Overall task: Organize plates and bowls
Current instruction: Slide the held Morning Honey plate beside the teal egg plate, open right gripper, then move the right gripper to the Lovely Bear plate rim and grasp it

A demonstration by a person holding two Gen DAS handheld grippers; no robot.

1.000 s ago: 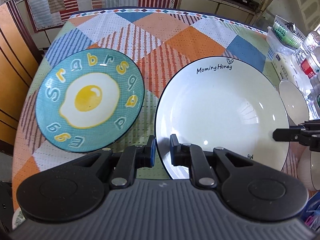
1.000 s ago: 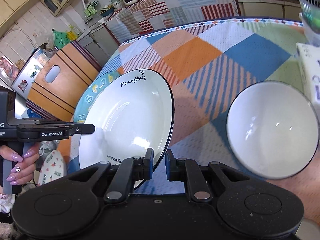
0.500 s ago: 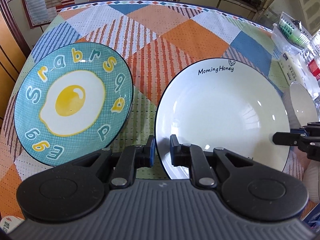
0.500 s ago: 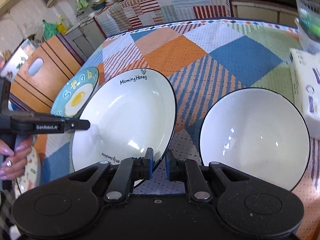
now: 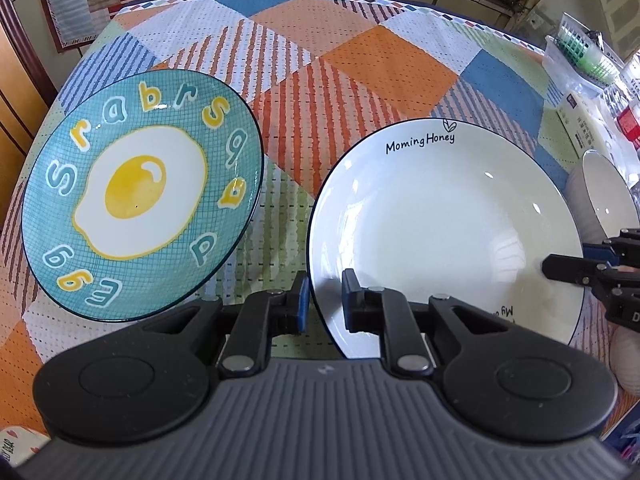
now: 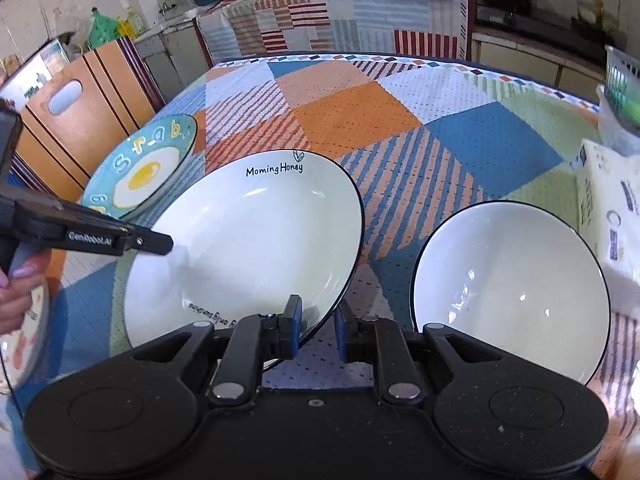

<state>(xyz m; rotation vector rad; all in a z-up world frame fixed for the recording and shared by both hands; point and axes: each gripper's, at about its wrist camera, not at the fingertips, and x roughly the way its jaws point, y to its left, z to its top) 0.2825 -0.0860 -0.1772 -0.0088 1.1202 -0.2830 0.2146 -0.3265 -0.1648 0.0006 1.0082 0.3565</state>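
Two grippers on the white plate (image 5: pixel 440 224), which sits mid-table near the front edge of the table (image 5: pixel 360 52). Left gripper (image 5: pixel 323 300) clamps the plate's rim. Right gripper (image 6: pixel 316 330) straddles the opposite rim, jaws opening, rim between them. Egg plate (image 5: pixel 140 192) at the left edge. White bowl (image 6: pixel 508 296) beside the white plate, toward the right edge.

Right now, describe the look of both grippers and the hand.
Both the left gripper and right gripper are matte black, with round pivot discs, silver rivets and blue pads. The left's side reads "GenRobot.AI" in white. The hand has pale lilac nail polish.
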